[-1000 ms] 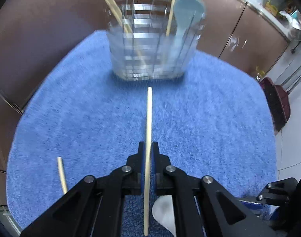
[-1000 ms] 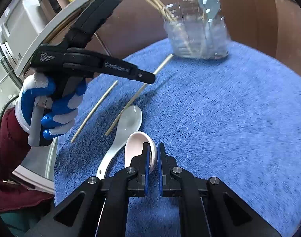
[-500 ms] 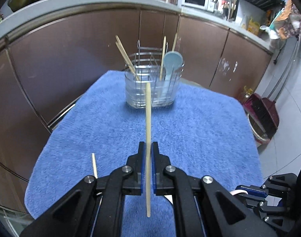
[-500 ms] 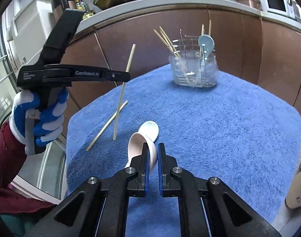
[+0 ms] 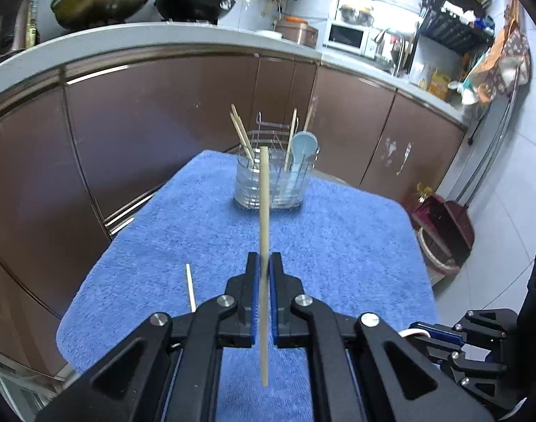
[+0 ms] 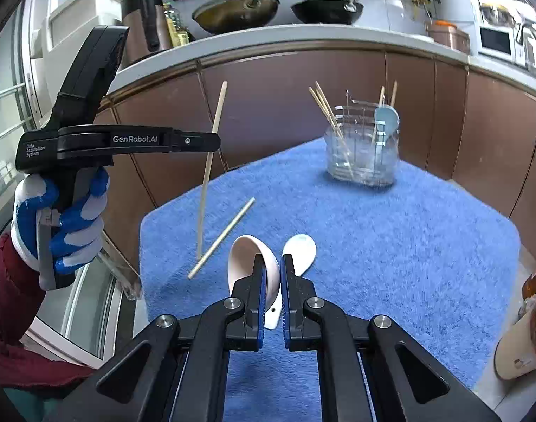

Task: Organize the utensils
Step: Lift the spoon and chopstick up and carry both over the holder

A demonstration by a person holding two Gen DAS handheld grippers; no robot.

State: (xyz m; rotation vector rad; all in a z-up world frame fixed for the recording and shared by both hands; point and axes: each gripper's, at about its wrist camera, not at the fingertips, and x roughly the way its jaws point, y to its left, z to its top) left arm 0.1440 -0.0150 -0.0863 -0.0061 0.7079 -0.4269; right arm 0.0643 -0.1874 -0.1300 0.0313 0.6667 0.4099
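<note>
My left gripper (image 5: 264, 267) is shut on a wooden chopstick (image 5: 264, 211) and holds it nearly upright, high above the blue towel (image 5: 338, 246). The right wrist view shows it too (image 6: 211, 147). My right gripper (image 6: 273, 267) is shut on a pale pink spoon (image 6: 243, 260), lifted off the towel. A white spoon (image 6: 299, 249) and a second chopstick (image 6: 222, 239) lie on the towel (image 6: 408, 239). The clear utensil holder (image 5: 271, 183) stands at the far end with several chopsticks and a light blue spoon (image 5: 303, 147).
Brown cabinet fronts (image 5: 144, 133) run behind and left of the table. A broom and dustpan (image 5: 443, 225) stand on the floor to the right. A cup-like object (image 6: 524, 334) sits at the right edge of the right wrist view.
Both grippers have risen and pulled back from the holder. The left gripper tilted its chopstick from low and flat to nearly upright. The pink spoon rose with the right gripper.
</note>
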